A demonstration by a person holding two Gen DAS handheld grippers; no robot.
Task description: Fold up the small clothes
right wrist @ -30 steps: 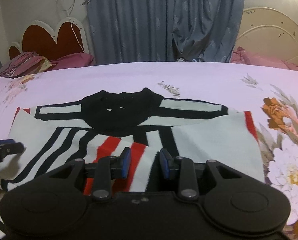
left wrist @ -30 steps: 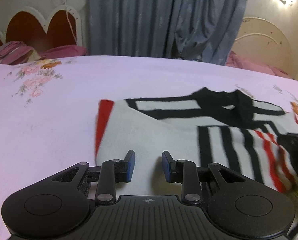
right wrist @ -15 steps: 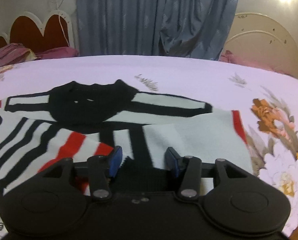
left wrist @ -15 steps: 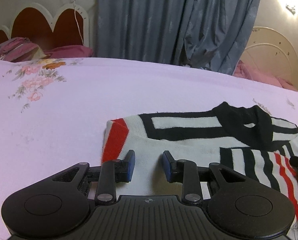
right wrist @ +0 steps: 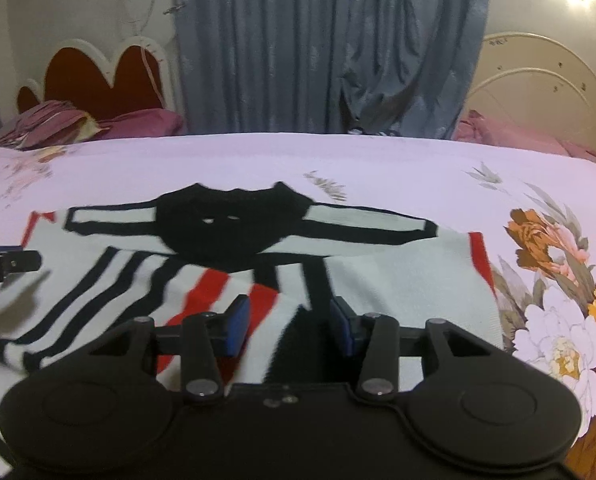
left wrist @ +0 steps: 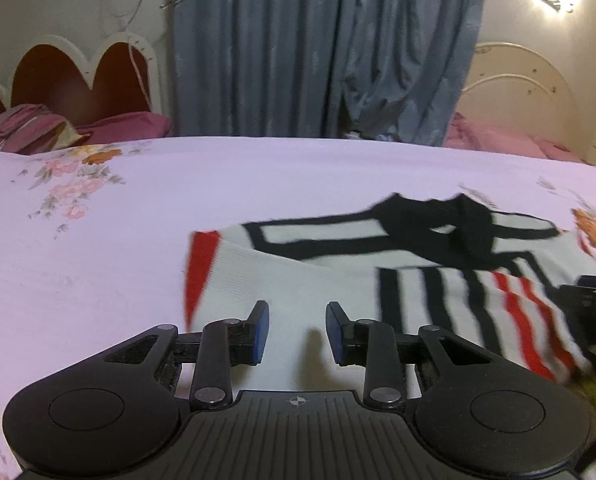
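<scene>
Lying spread on the lilac floral bedsheet, the striped sweater runs with its long axis crosswise to both grippers, sleeve cuff to sleeve cuff, its black collar on the far side from the jaws and its near, doubled-over hem edge just ahead of and beneath them. The left gripper points down over the plain white left part of the garment, its blue-padded jaws apart with only flat knit showing in the gap and nothing pinched; the red cuff sits ahead and to the left of those jaws. The right gripper hangs over the red and black stripes of the folded-up hem; its jaws have just been closing a little after a wider spread, yet they stand apart, and the cloth seen between them looks to lie below the pads, not clamped, though blur makes the contact hard to judge. Each gripper shows at the edge of the other's view, so the two flank the sweater's middle. Judging from this layout, the next fold would turn on each hand taking the side nearest it: the left for the red-cuffed sleeve end, the right for the end beside the big printed flowers.
</scene>
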